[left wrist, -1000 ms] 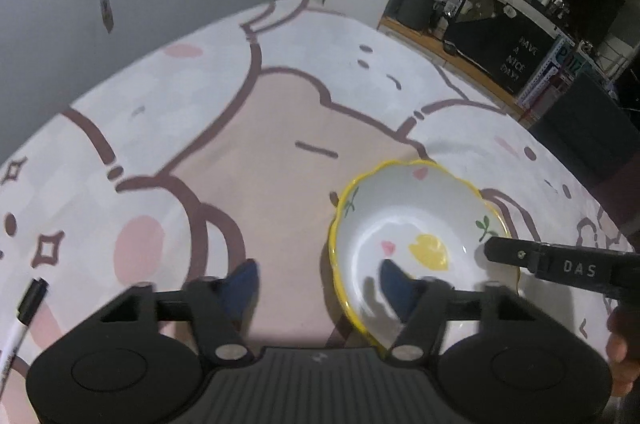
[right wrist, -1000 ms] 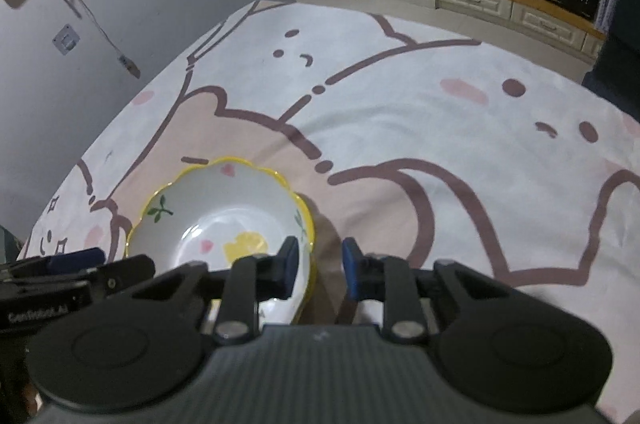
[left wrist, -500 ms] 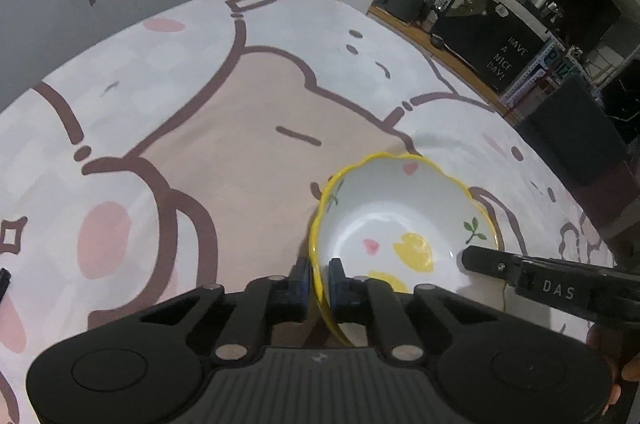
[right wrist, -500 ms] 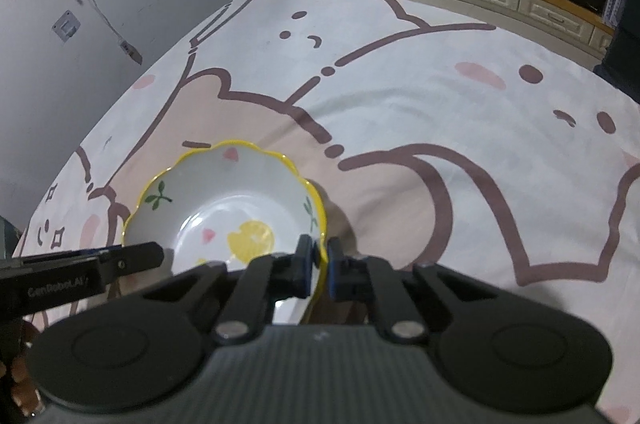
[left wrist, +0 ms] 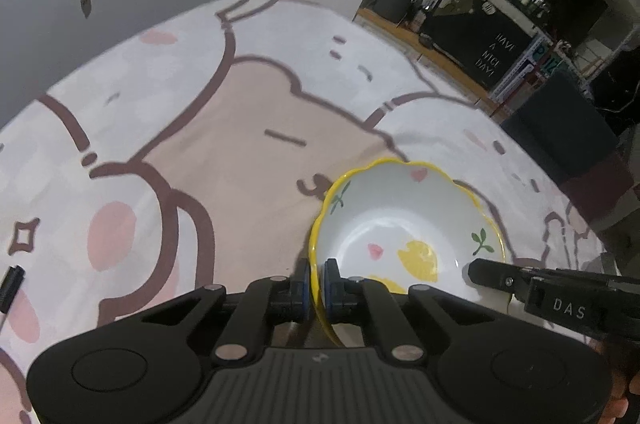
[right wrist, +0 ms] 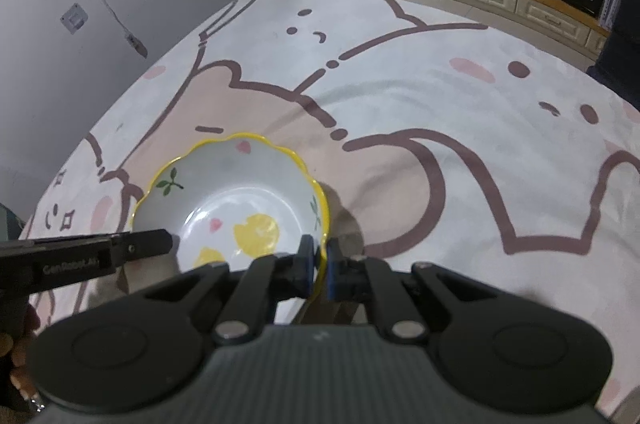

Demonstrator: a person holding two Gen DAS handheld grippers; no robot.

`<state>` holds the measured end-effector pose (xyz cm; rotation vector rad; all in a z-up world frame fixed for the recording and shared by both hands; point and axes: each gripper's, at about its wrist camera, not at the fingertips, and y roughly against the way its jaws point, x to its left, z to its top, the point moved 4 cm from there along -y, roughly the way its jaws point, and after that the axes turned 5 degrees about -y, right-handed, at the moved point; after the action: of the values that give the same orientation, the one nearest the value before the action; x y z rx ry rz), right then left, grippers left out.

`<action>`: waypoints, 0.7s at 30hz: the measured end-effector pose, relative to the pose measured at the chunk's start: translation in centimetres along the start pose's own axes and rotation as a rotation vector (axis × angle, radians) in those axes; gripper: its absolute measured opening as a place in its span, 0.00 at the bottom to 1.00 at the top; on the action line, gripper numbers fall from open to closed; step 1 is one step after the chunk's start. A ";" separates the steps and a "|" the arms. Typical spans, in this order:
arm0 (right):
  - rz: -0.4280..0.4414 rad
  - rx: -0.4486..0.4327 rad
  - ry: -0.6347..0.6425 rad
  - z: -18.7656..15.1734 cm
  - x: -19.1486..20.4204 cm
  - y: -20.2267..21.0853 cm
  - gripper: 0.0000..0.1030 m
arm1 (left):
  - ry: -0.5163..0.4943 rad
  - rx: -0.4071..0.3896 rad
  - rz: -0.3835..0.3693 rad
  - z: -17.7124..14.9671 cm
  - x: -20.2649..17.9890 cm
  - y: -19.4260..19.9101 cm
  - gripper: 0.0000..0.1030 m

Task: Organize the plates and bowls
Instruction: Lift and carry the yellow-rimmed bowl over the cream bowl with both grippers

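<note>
My left tool pinches the yellow rim of the flowered bowl, one blue pad inside, one outside. The right tool reaches in at the bowl's far side. Beneath lies a cartoon-printed cloth.

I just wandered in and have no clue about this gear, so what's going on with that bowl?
A person holds two hand-held grippers, and both are clamped on one yellow-rimmed bowl over the cartoon-print tablecloth. The left gripper pinches the bowl's left rim, and the right gripper pinches the opposite rim. A black marker lies at the cloth's left edge. No plates or other bowls are in view.
</note>
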<state>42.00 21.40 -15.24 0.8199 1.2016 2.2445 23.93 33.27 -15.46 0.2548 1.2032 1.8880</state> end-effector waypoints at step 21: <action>-0.059 -0.218 -0.097 -7.7 -0.7 17.5 0.07 | -0.210 -0.150 -0.125 -4.6 -9.8 13.5 0.06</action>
<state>35.18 7.57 -3.88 0.7869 0.9065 2.2121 19.79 20.75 -4.25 0.2814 0.9119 1.7843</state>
